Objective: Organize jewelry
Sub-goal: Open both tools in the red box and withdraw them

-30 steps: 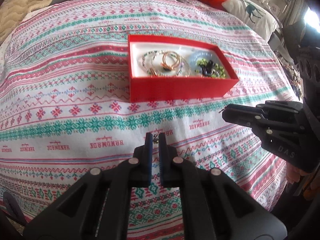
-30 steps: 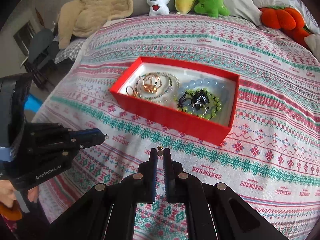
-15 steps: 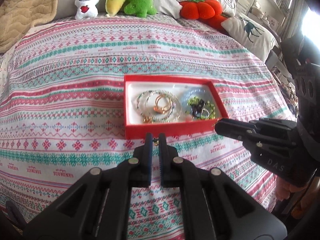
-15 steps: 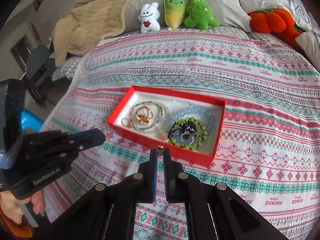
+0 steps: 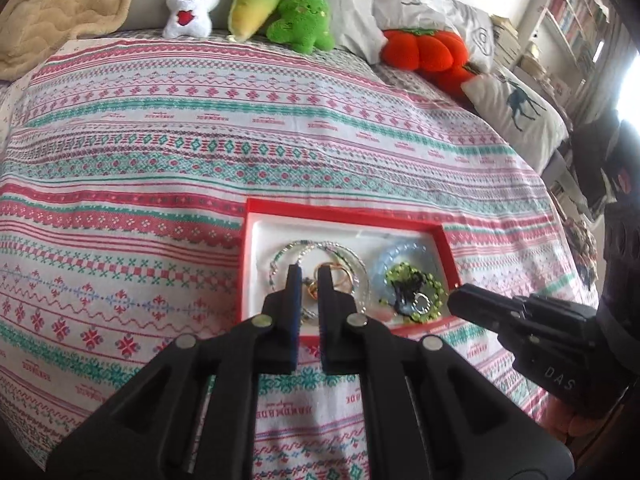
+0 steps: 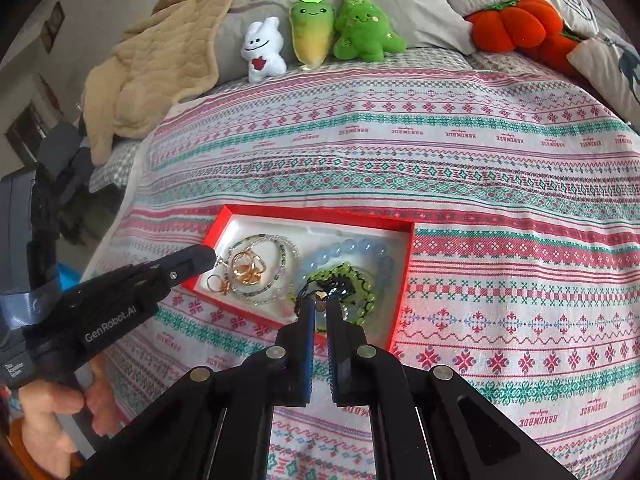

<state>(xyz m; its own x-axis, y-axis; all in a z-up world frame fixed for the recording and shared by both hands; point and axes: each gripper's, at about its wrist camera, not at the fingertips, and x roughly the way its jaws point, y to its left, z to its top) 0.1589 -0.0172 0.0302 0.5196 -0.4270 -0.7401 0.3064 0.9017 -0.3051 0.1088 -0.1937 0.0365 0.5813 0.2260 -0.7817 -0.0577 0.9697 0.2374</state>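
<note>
A red box (image 5: 344, 210) with a white lining lies on the patterned bedspread. It holds clear beaded bracelets with gold rings (image 6: 256, 268), a pale blue bead bracelet (image 6: 360, 248) and a green and black bead bracelet (image 6: 356, 284). My left gripper (image 5: 308, 270) hovers over the box's left half, shut on a tiny metal piece that is hard to make out. In the right wrist view the left gripper (image 6: 212, 256) reaches in from the left. My right gripper (image 6: 319, 302) is shut on a small gold piece (image 6: 320, 295) above the green bracelet. The right gripper (image 5: 452, 300) enters the left wrist view from the right.
Plush toys (image 6: 312, 28) and an orange pumpkin cushion (image 6: 512, 24) line the head of the bed, in front of grey pillows. A beige blanket (image 6: 160, 64) is heaped at the far left. The bed edge drops off at the left (image 6: 120, 208). Bookshelves (image 5: 576, 20) stand at the right.
Both grippers have risen and drawn back. The box has slid down in both views and now lies behind the fingertips. More of the bed's head shows. Jaws stay shut.
</note>
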